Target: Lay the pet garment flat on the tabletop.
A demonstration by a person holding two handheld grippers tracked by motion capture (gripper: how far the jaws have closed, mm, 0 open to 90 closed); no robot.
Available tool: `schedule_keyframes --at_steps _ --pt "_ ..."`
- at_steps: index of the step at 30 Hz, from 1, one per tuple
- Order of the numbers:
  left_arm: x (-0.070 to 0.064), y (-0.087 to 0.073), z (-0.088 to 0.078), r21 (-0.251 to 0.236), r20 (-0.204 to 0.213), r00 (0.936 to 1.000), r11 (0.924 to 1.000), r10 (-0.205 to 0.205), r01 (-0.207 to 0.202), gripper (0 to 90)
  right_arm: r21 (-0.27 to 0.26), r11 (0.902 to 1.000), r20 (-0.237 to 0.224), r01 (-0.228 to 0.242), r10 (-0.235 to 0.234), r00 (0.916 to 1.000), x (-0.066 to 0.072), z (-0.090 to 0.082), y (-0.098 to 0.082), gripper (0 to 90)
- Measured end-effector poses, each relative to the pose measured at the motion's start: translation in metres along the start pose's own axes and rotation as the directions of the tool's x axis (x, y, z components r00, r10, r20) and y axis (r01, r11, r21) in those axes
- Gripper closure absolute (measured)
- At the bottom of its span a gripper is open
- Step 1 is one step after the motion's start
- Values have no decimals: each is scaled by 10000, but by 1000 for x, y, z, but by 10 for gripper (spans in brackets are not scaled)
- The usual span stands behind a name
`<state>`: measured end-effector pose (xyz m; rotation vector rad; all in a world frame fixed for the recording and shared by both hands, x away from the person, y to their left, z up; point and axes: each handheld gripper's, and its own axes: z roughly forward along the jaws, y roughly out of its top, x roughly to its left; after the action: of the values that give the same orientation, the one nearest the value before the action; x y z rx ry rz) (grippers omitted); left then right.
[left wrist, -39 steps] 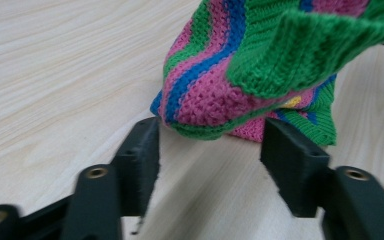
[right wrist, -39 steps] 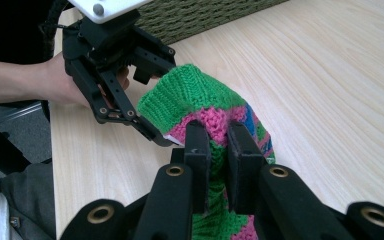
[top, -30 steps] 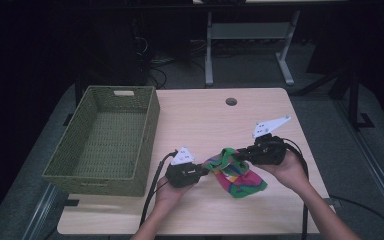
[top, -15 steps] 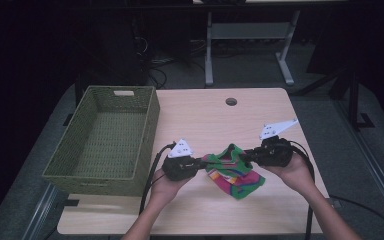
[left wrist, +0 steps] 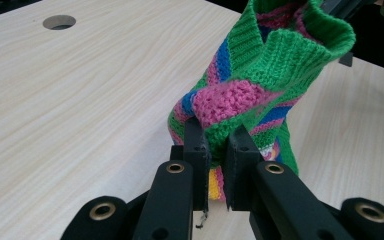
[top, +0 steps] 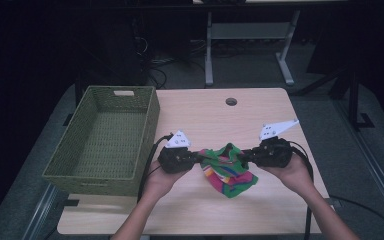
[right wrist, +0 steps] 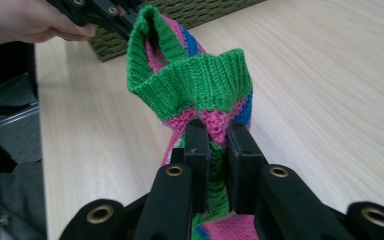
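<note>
Left gripper point(top: 196, 157) clamped on one side of the knitted sock point(top: 227, 170), right gripper point(top: 246, 156) pinching the other, sock lifted between them over the table point(top: 205, 115), basket point(top: 105, 140) alongside

Both forearms are extended from the near edge, palms turned up. The left gripper point(top: 198, 158) and the right gripper point(top: 243, 156) are held facing each other, each one's jaws clamped on knitted fabric.

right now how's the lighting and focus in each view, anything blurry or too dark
High view: table lit, room behind nearly black, picture a little soft. Left gripper view: knitted cloth sharp and evenly lit, no glare. Right gripper view: cloth crisp, the hand and basket farther off look softer.
</note>
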<state>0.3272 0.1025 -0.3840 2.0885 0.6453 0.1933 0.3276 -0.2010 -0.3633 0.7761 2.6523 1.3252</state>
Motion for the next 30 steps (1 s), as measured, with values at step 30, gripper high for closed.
schedule_keyframes --at_steps 30 --pt "51 24 68 1066 -934 9915 9892 -907 1006 812 325 9859 1282 -1643 1589 9789 -78 33 -2 797"
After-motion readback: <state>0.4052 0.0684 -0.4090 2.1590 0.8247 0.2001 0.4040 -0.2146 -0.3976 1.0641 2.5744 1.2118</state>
